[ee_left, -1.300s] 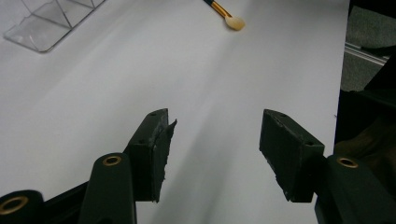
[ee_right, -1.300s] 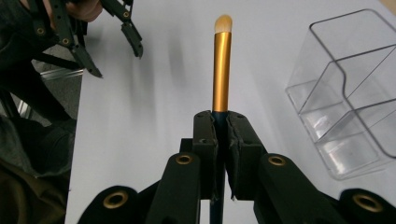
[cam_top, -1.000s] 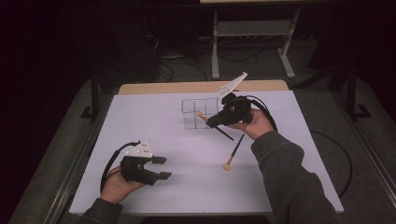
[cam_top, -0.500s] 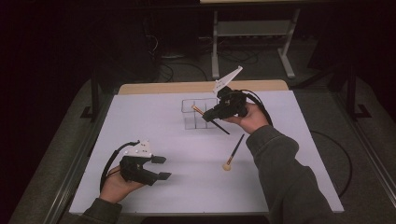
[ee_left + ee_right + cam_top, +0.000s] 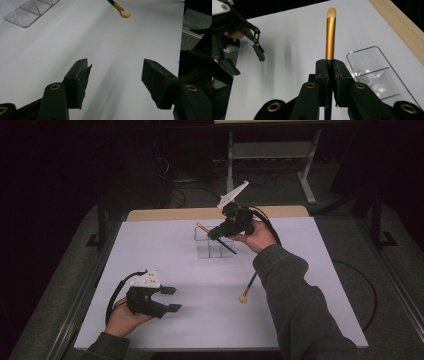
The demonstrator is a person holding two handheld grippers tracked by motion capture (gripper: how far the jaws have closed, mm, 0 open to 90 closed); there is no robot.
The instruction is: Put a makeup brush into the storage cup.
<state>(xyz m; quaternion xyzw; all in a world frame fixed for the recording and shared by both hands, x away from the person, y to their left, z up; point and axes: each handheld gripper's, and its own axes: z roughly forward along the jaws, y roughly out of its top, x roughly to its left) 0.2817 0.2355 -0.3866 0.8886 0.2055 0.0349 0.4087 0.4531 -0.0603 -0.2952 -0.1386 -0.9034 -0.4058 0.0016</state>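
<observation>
We held a makeup brush [image 5: 330, 35] aloft in the right tongs [image 5: 330, 67], jaws pinched on its dark handle just below the gold ferrule, bristle tip pointing away from us. From the high view the brush [image 5: 202, 227] hung tilted above the clear organizer [image 5: 212, 246], which stood at the far middle of the white tabletop [image 5: 300, 270]. A second brush [image 5: 248, 287] lay flat on the tabletop, near and to the right of the organizer, its pale head toward us. The left tongs [image 5: 170, 299] rested low at the near left, jaws spread wide with nothing between them. We judged the held brush light and stiff, its smooth handle and metal ferrule apt to slip or swivel in a narrow pinch; the handle close to the ferrule seemed the soundest grip, sparing the soft bristles. The thin-walled organizer looked light enough to skid if the brush knocked its rim.
</observation>
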